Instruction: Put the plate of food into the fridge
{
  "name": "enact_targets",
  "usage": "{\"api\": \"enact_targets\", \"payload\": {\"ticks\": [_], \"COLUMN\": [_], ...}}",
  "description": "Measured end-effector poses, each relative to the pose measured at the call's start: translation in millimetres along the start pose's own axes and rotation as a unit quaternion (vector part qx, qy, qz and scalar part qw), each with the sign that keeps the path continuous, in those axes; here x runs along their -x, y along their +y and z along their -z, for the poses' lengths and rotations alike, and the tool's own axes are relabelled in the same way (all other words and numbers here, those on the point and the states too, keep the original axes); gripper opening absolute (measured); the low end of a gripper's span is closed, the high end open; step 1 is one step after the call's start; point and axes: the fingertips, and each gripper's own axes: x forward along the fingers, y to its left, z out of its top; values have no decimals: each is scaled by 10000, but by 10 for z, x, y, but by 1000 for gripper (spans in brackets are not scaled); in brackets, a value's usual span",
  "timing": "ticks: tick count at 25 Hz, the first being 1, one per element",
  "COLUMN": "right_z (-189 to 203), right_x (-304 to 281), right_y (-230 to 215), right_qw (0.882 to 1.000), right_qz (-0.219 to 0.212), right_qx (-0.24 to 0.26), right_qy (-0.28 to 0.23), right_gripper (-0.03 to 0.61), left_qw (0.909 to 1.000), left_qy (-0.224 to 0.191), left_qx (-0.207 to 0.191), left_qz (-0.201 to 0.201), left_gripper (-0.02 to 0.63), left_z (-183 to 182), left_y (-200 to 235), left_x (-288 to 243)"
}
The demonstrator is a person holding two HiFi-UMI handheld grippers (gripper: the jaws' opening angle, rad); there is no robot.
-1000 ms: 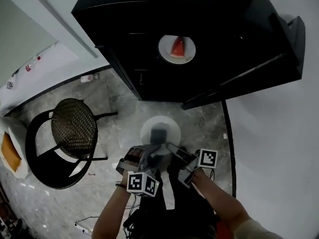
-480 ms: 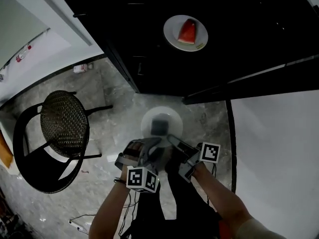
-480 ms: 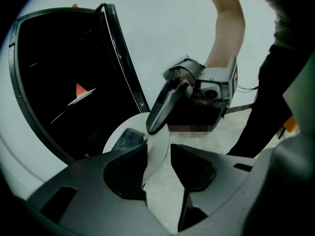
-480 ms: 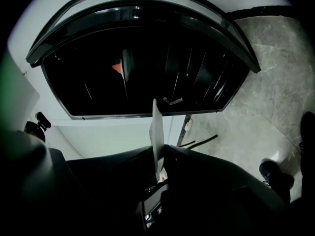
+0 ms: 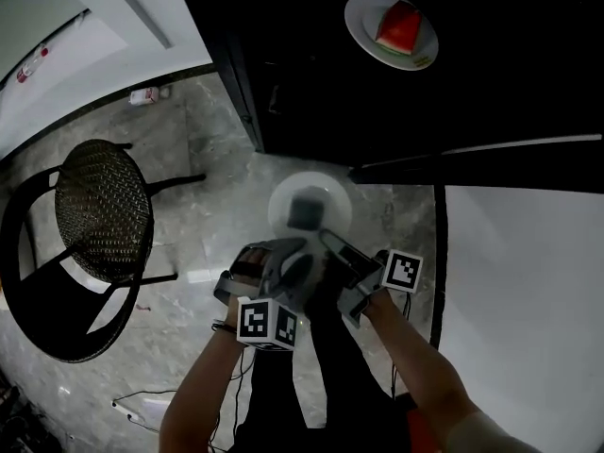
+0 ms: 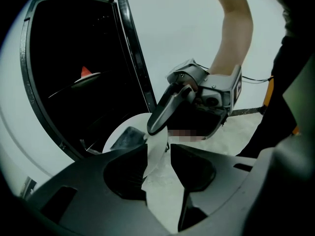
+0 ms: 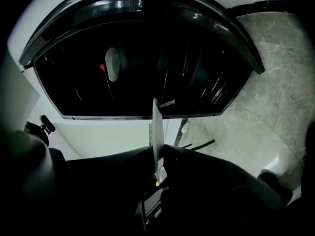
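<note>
A white plate (image 5: 332,194) with a dark piece of food (image 5: 304,211) is held level over the floor, in front of the open black fridge (image 5: 311,83). My left gripper (image 5: 288,253) is shut on its near rim, and the plate (image 6: 114,137) slants between the jaws in the left gripper view. My right gripper (image 5: 330,245) is shut on the rim from the right. In the right gripper view the plate (image 7: 156,127) shows edge-on between the jaws. Inside the fridge sits a second plate (image 5: 363,19) with a watermelon slice (image 5: 398,25).
A black chair with a woven seat (image 5: 99,215) stands on the marble floor to the left. A small bottle (image 5: 143,95) lies by the wall. The fridge's open door (image 5: 472,163) juts out on the right beside a white surface (image 5: 519,281). Cables (image 5: 142,409) trail behind.
The fridge and its watermelon plate have slid toward the upper right of the head view as I come closer. Both grippers keep their hold on the plate.
</note>
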Motion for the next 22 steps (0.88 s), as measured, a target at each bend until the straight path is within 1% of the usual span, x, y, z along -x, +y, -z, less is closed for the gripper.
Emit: {"api": "enact_targets", "payload": {"ticks": [4,9,17,22], "right_z": [-32,-102,-322,-408], "right_x": [-116,-176,-338,-417], "right_y": [-98,-109,-258,-352], "right_qw": [9999,9999,9994,9991], "right_qz": [76,109,220,248], "right_qx": [62,108,12,-88], "right_qy": [25,-38,-256,-347], "right_gripper": [41,41,41,41], "left_qw": [10000,9998,9977,9955], "left_qy": [66,160,372,499], "left_qx": [-31,-34,-548,-774], "left_qz": [-31,-79,-143,-209], "left_gripper": [130,130,130,130], "left_z": [128,250,369,449], "left_y": [66,187,337,394], "left_x": [-71,-127,-390,-531]}}
